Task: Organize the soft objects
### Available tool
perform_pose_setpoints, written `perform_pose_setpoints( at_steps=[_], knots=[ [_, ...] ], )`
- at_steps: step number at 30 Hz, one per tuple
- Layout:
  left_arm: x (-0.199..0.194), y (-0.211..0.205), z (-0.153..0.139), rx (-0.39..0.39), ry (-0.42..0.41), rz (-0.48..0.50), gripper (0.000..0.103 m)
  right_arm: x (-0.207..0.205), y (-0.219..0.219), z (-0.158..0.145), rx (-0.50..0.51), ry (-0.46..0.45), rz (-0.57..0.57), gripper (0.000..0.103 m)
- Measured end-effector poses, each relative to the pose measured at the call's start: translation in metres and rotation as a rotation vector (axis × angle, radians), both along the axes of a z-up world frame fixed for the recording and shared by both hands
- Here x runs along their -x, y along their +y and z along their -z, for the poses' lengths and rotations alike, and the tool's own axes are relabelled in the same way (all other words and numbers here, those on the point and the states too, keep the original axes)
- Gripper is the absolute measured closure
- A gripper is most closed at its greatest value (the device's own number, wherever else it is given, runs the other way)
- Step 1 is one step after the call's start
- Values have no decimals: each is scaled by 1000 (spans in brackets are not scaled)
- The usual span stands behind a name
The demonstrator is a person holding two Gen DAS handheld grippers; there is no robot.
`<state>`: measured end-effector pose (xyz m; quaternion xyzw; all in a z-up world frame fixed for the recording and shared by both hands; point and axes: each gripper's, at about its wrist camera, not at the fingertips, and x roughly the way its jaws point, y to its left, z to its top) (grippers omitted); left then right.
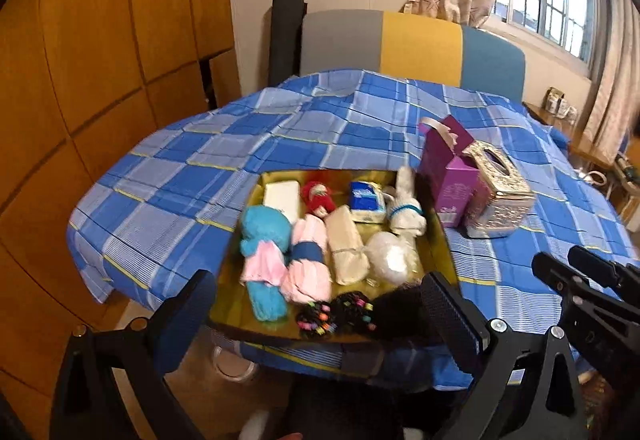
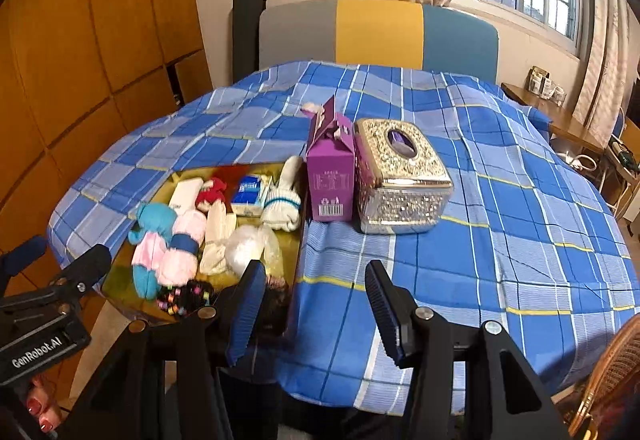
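Your left hand-held gripper [image 1: 320,304] and right hand-held gripper [image 2: 316,304] both hang with jaws apart, holding nothing. The soft things lie packed in the gold tray [image 1: 236,300] on the checked surface [image 2: 500,220]: light, squashy rolls like the pink sock bundle [image 1: 308,260]. Pinch one mid-roll, at its blue band. The purple box [image 2: 330,175] and silver tissue box [image 2: 400,175] stand beside the tray.

Left gripper [image 1: 320,314]: jaws spread wide apart, nothing between the pads, held at the near edge of the gold tray [image 1: 240,304], fingers pointing across it. Right gripper [image 2: 314,306]: jaws likewise parted and empty, positioned just right of the tray's near right corner, level with the left unit. Each unit's body shows in the other's wrist view.
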<state>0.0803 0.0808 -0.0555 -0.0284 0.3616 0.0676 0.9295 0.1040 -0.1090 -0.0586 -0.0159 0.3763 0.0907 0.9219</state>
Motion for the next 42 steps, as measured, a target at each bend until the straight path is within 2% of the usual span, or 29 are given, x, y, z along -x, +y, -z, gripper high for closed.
perform_pose_setpoints(
  at_steps=[4, 9, 13, 21, 28, 42],
  knots=[
    [4, 6, 3, 57, 30, -19, 0, 10, -2, -9, 22, -38, 32, 51],
    [6, 10, 5, 46, 61, -64, 0, 15, -8, -15, 17, -26, 90, 51],
    [10, 8, 4, 26, 74, -63, 0, 18, -7, -15, -12, 19, 84, 51],
    [19, 0, -7, 2, 51, -40, 0, 34, -1, -27, -14, -23, 60, 51],
    [19, 2, -7, -20, 53, -69, 0, 35, 7, -23, -25, 4, 14, 51],
    [18, 2, -4, -35, 70, -77, 0, 34, 6, -20, -17, 7, 24, 51]
  ],
)
